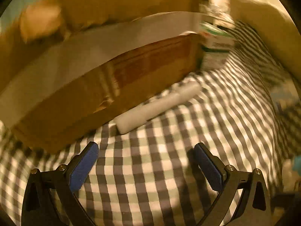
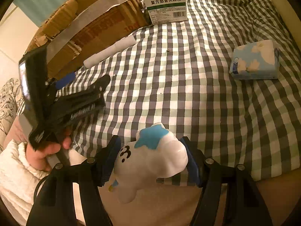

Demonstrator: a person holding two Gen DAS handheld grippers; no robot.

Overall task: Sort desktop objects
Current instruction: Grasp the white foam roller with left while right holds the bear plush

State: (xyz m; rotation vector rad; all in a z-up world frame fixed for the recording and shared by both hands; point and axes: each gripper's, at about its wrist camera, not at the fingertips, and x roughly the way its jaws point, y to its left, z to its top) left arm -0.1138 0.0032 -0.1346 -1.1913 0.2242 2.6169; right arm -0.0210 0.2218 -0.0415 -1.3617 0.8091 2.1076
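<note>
My right gripper (image 2: 150, 160) is shut on a white figurine with a blue star (image 2: 152, 162), held above the near edge of the checked cloth (image 2: 188, 86). My left gripper (image 1: 145, 154) is open and empty, low over the cloth, a short way in front of a white tube (image 1: 156, 107) that lies against a cardboard box (image 1: 94, 94). The left wrist view is blurred by motion. The right wrist view shows the left gripper (image 2: 79, 82) at the left, the tube (image 2: 109, 51), a green and white medicine box (image 2: 165, 5) and a blue tissue pack (image 2: 255, 60).
The cardboard box (image 2: 84, 18) stands along the far left of the cloth, with the medicine box (image 1: 216, 43) at its right end. The tissue pack lies at the right. The cloth's front edge runs close below my right gripper.
</note>
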